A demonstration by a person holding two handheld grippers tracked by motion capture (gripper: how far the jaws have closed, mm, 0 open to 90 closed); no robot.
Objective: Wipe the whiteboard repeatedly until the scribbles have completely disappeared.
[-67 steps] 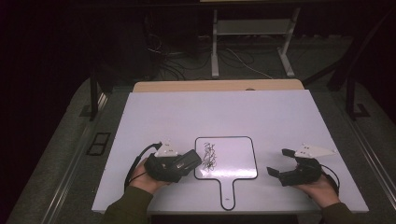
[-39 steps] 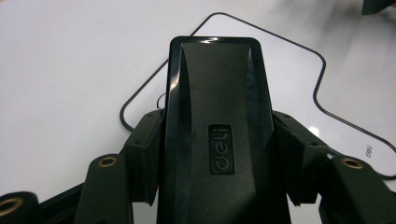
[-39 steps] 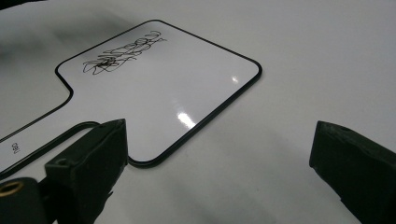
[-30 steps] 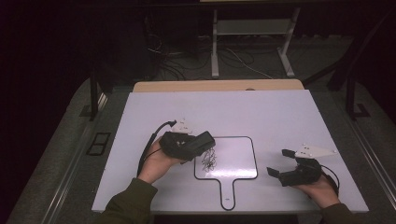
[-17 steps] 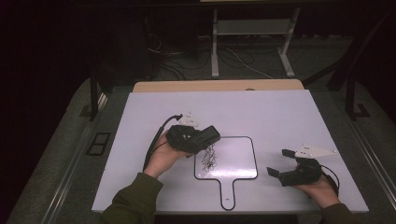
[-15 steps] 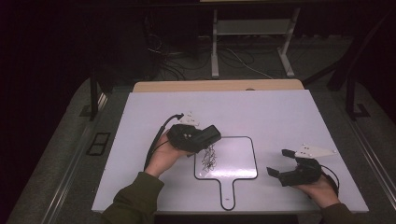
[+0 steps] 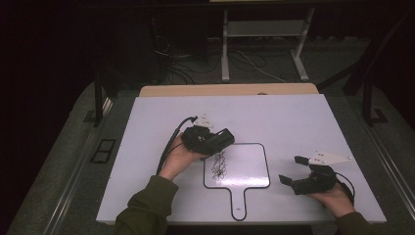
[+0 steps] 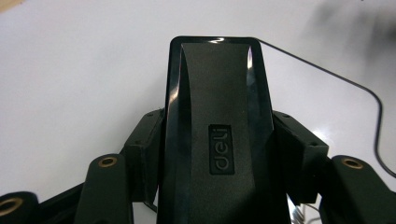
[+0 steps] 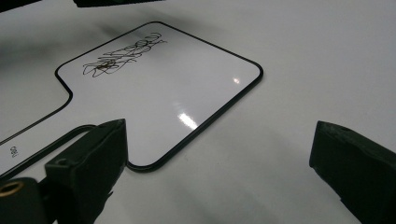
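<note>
— Whiteboard (image 7: 243,166), paddle-shaped with a handle, lies flat on the white table (image 7: 303,122) in the high view; where are the grippers?
— Left gripper (image 7: 215,141) sits at the board's upper left corner, above a black scribble (image 7: 219,165); right gripper (image 7: 293,170) rests well to the right, jaws spread wide.
— And the left gripper view?
— Jaws clamp a black eraser (image 8: 217,126) marked "deli".
— Right gripper view?
— Jaws gape; the board lies beyond them.
</note>
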